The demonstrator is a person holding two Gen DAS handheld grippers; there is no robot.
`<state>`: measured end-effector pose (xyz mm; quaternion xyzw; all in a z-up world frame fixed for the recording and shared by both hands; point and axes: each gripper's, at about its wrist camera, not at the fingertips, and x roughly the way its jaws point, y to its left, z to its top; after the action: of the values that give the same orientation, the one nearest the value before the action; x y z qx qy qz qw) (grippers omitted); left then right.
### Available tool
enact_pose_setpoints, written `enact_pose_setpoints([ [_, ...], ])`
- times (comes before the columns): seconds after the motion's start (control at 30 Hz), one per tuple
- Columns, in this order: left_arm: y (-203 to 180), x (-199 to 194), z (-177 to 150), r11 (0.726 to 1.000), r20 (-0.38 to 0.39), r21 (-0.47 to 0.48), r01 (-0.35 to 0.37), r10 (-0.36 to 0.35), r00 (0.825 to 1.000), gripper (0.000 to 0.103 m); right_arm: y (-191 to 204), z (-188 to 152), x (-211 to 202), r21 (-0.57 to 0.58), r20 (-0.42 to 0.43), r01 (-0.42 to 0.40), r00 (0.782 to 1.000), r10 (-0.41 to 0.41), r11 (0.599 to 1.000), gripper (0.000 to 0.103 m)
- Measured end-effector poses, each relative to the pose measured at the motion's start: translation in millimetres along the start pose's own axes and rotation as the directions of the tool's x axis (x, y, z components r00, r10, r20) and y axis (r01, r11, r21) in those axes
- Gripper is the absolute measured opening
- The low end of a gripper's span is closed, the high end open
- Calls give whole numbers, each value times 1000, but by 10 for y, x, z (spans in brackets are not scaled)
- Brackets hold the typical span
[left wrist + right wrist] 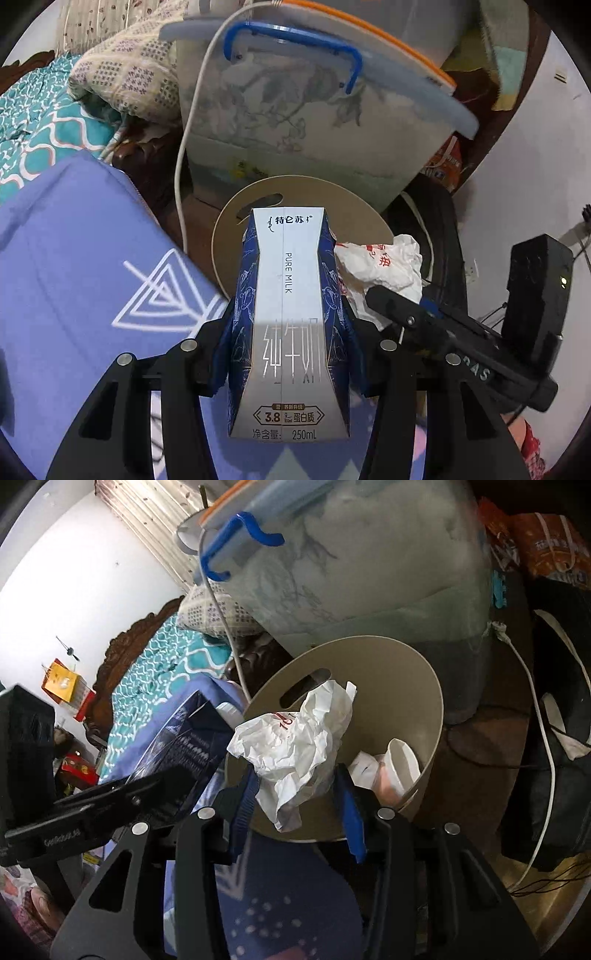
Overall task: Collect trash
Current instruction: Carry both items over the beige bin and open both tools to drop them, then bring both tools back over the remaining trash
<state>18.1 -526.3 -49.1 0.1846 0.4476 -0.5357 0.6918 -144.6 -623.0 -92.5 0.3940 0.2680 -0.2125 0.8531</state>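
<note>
My left gripper is shut on a blue and silver milk carton, held upright over the near rim of a beige round bin. My right gripper is shut on a crumpled white plastic bag with red print, held over the bin's opening. The bag also shows in the left wrist view, to the right of the carton. The carton shows in the right wrist view, at the left of the bin. White cups lie inside the bin.
A large translucent storage box with a blue handle stands behind the bin. A white cable hangs beside it. A purple cloth covers the bed at left. A black bag and an orange packet lie at right.
</note>
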Motion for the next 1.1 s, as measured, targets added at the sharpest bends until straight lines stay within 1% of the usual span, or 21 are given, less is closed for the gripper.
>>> enact_pose_setpoints([
  [0.07,17,103,55,1000,-13,-7,-8,8,1000,48,-14,-2,34,8,-13,12,1000,-12,1000,50],
  [0.1,17,135,71,1000,-16,-8,-12,12,1000,49,-20,-6,52,19,-20,15,1000,-15,1000,54],
  [0.13,25,184,88,1000,-18,-11,-17,17,1000,49,-34,-6,70,28,-28,19,999,-18,999,64],
  [0.17,30,208,97,1000,-19,-12,-19,19,1000,49,-50,-9,85,37,-37,20,999,-19,999,69],
  [0.2,23,230,105,1000,-22,-14,-20,20,1000,50,-82,0,114,44,-42,19,999,-17,999,72],
  [0.23,24,248,105,1000,-26,-15,-15,15,1000,56,-94,-5,100,52,-33,21,999,-19,998,72],
  [0.3,14,208,86,1000,-7,-9,-19,19,1000,58,-83,-15,33,55,-3,27,1000,-27,998,72],
  [0.4,36,2,-1,999,38,1,-49,49,998,59,14,-51,-102,30,54,53,997,-55,998,72],
  [0.43,53,-69,-26,998,47,-4,-56,56,997,59,69,-77,-154,24,74,50,996,-52,998,72],
  [0.53,176,-478,-222,998,120,-29,-57,60,991,59,289,-194,-279,16,113,5,994,-7,1000,72],
  [0.6,312,-834,-455,995,177,-53,-82,90,980,59,513,-321,-323,-11,122,-26,992,27,1000,72],
  [0.67,418,-1111,-666,991,208,-75,-113,126,970,59,791,-474,-342,-52,119,-65,990,71,996,72],
  [0.77,647,-1560,-1070,974,246,-125,-192,217,944,59,1278,-722,-337,-137,94,-129,985,143,982,72],
  [0.8,751,-1734,-1246,960,256,-152,-234,267,929,59,1461,-815,-333,-170,82,-152,982,168,974,71],
  [0.83,825,-1836,-1351,949,259,-173,-262,301,918,59,1645,-909,-326,-207,68,-174,979,191,963,71],
  [0.87,910,-1976,-1487,934,261,-203,-295,342,903,59,1811,-994,-319,-239,54,-192,976,210,952,71],
  [0.93,1126,-2264,-1796,891,252,-283,-354,425,869,59,2167,-1193,-304,-304,17,-238,967,255,922,71],
  [0.97,1197,-2355,-1904,875,248,-308,-375,454,856,59,2317,-1285,-302,-329,-2,-261,961,276,908,71],
  [1.0,1282,-2460,-2019,854,245,-335,-398,487,838,59,2480,-1382,-298,-353,-24,-286,955,297,891,71],
  [1.03,1383,-2627,-2203,820,239,-373,-435,538,808,59,2626,-1471,-294,-374,-45,-308,948,314,875,71],
  [1.1,1527,-2873,-2466,775,227,-424,-469,592,773,59,2918,-1664,-292,-415,-87,-347,935,342,841,71],
])
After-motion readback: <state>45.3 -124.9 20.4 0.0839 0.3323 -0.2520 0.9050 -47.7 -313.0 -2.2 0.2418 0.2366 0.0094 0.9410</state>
